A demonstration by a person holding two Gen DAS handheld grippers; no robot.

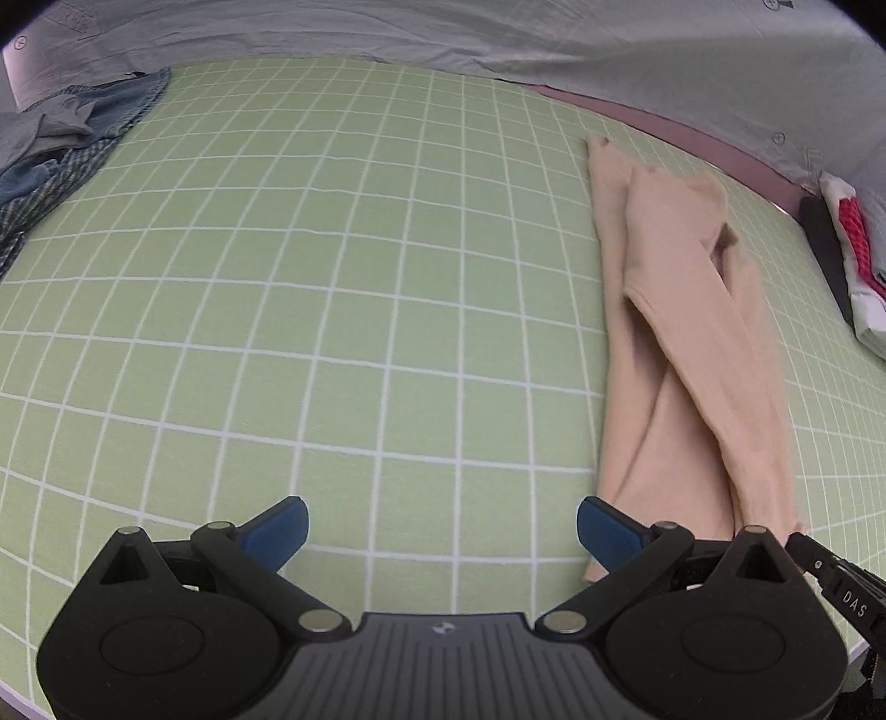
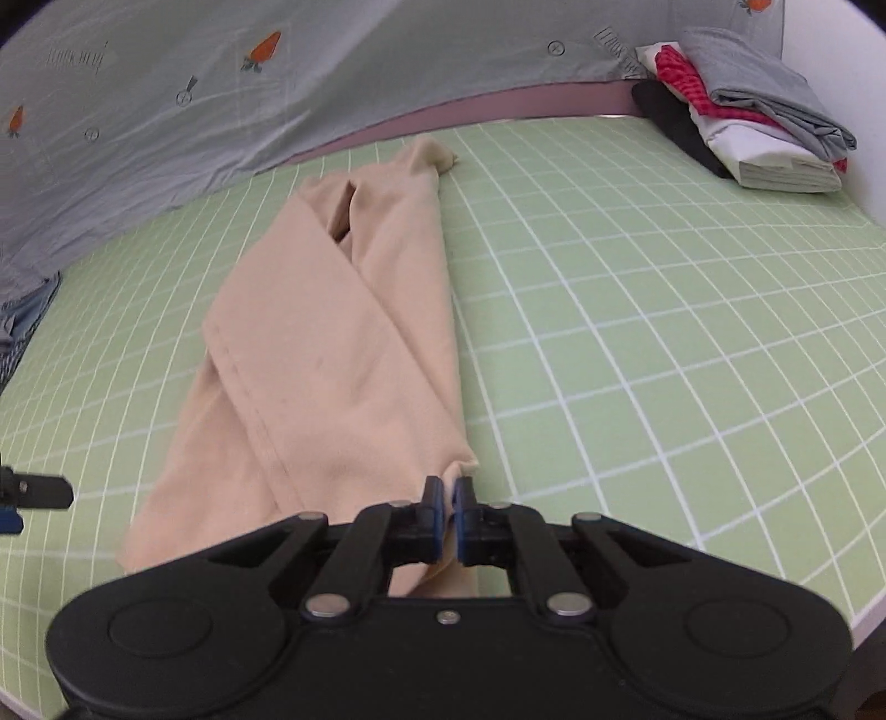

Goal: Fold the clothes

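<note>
A soft, matte beige garment (image 2: 326,354) lies as a long narrow strip on the green mat (image 2: 637,343) with its white grid, covering the tabletop. One layer is folded diagonally over the other. Its long axis runs from the near edge away toward the grey printed cloth (image 2: 166,94). The right gripper (image 2: 449,498) pinches its near corner; the left gripper (image 1: 443,526), fingers spread, hovers beside it.

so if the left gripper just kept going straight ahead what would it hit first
Probably nothing soon: the left gripper is open over bare green grid mat, the beige garment off to its right. Straight on, the grey sheet at the far edge looks first, though depth is unclear.
</note>
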